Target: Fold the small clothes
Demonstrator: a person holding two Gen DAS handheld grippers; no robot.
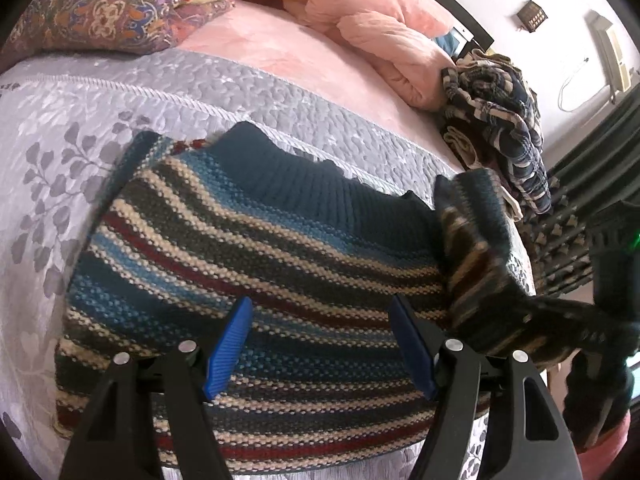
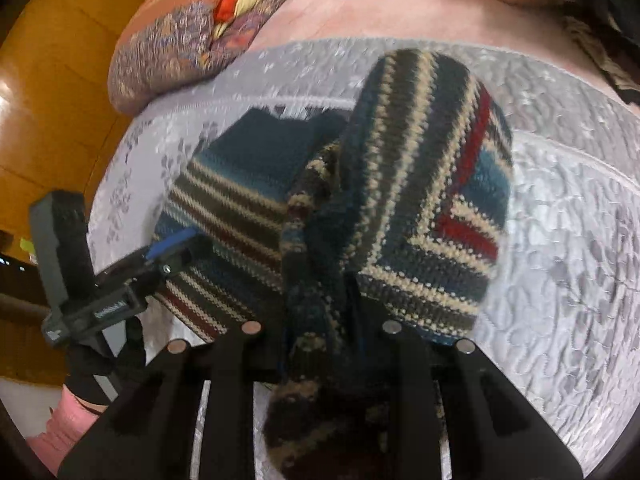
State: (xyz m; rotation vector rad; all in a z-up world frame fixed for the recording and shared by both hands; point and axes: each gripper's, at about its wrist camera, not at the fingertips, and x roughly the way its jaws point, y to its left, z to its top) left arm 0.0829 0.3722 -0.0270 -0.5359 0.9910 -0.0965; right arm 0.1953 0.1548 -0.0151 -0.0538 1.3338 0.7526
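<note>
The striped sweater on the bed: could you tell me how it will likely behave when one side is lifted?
The striped sweater will probably flop: the part gripped by the right gripper already bunches and hangs in folds. Its thick knit suggests it is fairly heavy for its size, so it should stay where laid. It is unlikely to slip, as the coarse weave should catch on the textured bedspread.

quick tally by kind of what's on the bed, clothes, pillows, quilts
striped sweater, sleeve lifted by the right gripper: 1
plaid clothes heap: 1 (pieces inside cannot be told apart)
patterned pillow: 1
pink quilt: 1
total: 4
</note>
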